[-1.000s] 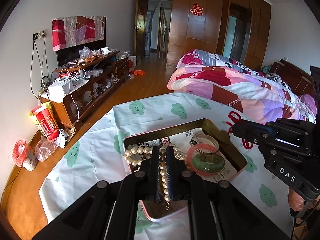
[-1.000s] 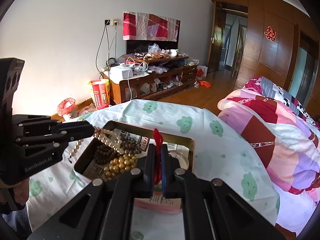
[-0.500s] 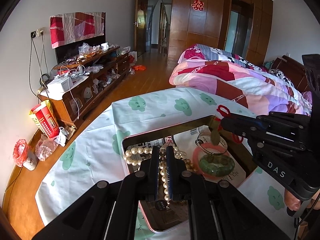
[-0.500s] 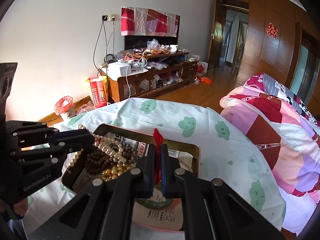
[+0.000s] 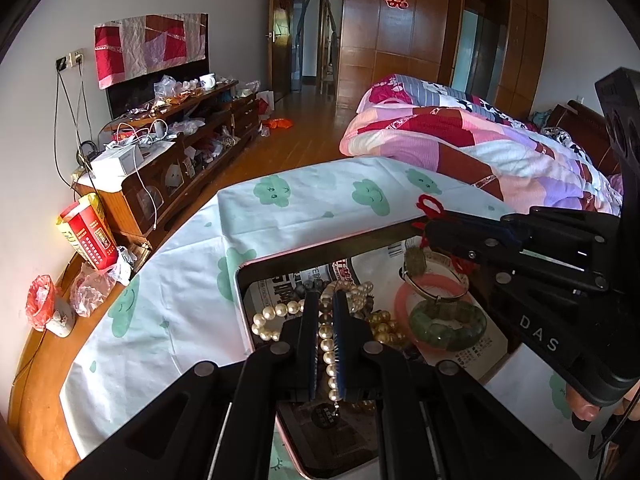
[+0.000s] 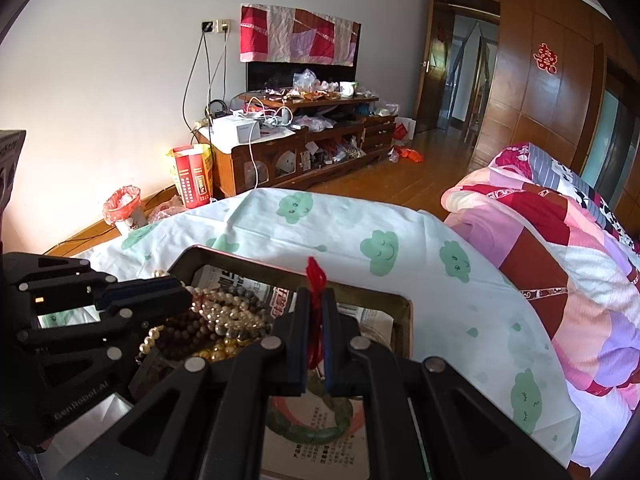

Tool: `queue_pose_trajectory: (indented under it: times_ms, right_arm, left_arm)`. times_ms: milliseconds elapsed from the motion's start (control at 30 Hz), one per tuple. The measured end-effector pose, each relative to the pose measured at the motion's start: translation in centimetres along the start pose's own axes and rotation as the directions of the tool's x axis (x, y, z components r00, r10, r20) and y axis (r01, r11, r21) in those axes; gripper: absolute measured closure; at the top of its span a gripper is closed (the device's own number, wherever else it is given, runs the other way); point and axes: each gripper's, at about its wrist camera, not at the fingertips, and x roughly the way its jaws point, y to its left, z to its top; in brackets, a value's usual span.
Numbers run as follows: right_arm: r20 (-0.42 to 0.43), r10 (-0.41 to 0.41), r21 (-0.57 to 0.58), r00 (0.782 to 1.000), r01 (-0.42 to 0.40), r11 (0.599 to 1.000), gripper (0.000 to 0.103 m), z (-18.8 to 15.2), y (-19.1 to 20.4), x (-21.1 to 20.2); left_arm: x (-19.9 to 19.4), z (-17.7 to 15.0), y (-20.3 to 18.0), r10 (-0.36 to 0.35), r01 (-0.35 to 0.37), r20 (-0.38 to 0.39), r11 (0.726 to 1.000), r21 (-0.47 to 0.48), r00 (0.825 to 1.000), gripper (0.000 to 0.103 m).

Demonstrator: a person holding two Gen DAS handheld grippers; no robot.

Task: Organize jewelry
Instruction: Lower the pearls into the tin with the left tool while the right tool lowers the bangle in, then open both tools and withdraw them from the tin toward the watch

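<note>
**Both grippers clamped on jewelry over the metal tin**

The left gripper (image 5: pixel 326 308) is pinching a strand of the pearl necklace (image 5: pixel 329 354) between its 2 closed fingers, with the strand running down between the blue pads and the rest of the necklace lying in a heap in the tin's left half. The right gripper (image 6: pixel 316 304) is squeezing a red cord (image 6: pixel 316 276), whose knotted tuft is sticking up above the fingertips; in the left wrist view the cord (image 5: pixel 430 206) is leading down to a greenish pendant (image 5: pixel 414 262) hanging just above the tin's far right part.

The metal tin (image 5: pixel 240 292) is sitting on a white cloth printed with green clouds (image 5: pixel 276 194), lined with printed paper. A green stone bracelet (image 5: pixel 448 322) is lying in the right half, overlapping a pink bangle (image 5: pixel 400 300) and a thin metal bangle (image 5: pixel 436 296). Dark wooden beads (image 6: pixel 180 336) and gold-coloured beads (image 6: pixel 218 350) are piling up beside the pearls.
</note>
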Motion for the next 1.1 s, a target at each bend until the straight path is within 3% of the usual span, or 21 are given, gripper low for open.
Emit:
queue_pose_trajectory:
  times_ms: [533,633,667,700,733,767,800,833,933,1000,1100]
  right_arm:
    - [-0.029,-0.003,0.003,1.000,0.003,1.000,0.096,-0.7,-0.2,1.1]
    - [-0.025,-0.019,0.000,1.000,0.019,1.000,0.088,-0.9,-0.2,1.0]
    - [-0.025,-0.018,0.004,1.000,0.018,1.000,0.080,-0.9,-0.3,1.0]
    - [-0.023,-0.019,0.009,1.000,0.019,1.000,0.067,-1.0,-0.4,0.9]
    - [-0.019,-0.028,0.014,0.999,0.028,1.000,0.060,-1.1,-0.5,0.8]
    - [-0.014,-0.040,0.019,0.999,0.040,0.999,0.050,-1.1,-0.7,0.7]
    - [-0.010,-0.043,0.024,0.999,0.043,0.999,0.049,-1.2,-0.8,0.6]
    - [-0.008,-0.044,0.029,0.999,0.044,0.999,0.049,-1.3,-0.9,0.4]
    - [-0.006,-0.061,0.032,0.998,0.061,0.998,0.049,-1.5,-1.2,-0.1]
    - [-0.008,-0.072,0.040,0.997,0.072,0.997,0.041,-1.8,-1.4,-0.5]
    - [-0.011,-0.075,0.059,0.997,0.075,0.995,0.038,-2.5,-1.8,-1.2]
  left_arm:
    - [0.8,-0.5,-0.3,-0.006,0.006,-0.024,1.000,0.016,1.000,0.097]
    - [0.9,-0.5,-0.7,-0.001,0.001,-0.032,1.000,0.025,0.999,0.096]
    - [0.9,-0.5,-0.7,0.001,0.000,-0.035,1.000,0.024,0.999,0.093]
    - [0.9,-0.5,-0.8,0.004,-0.004,-0.039,1.000,0.022,0.999,0.083]
    - [0.7,-0.5,-0.8,0.011,-0.010,-0.035,1.000,0.019,0.999,0.064]
    - [0.6,-0.5,-0.8,0.020,-0.020,-0.027,1.000,0.017,0.999,0.053]
    - [0.3,-0.5,-0.7,0.035,-0.034,-0.012,0.999,0.015,0.999,0.035]
    - [-0.1,-0.5,-0.7,0.045,-0.045,0.007,0.999,0.013,0.999,0.031]
    - [-0.3,-0.5,-0.6,0.041,-0.041,0.001,0.999,0.006,0.999,0.031]
    - [-0.4,-0.6,-0.6,0.051,-0.051,-0.002,0.999,0.003,0.999,0.031]
    - [-0.7,-1.0,-0.7,0.057,-0.057,-0.010,0.998,-0.015,0.998,0.031]
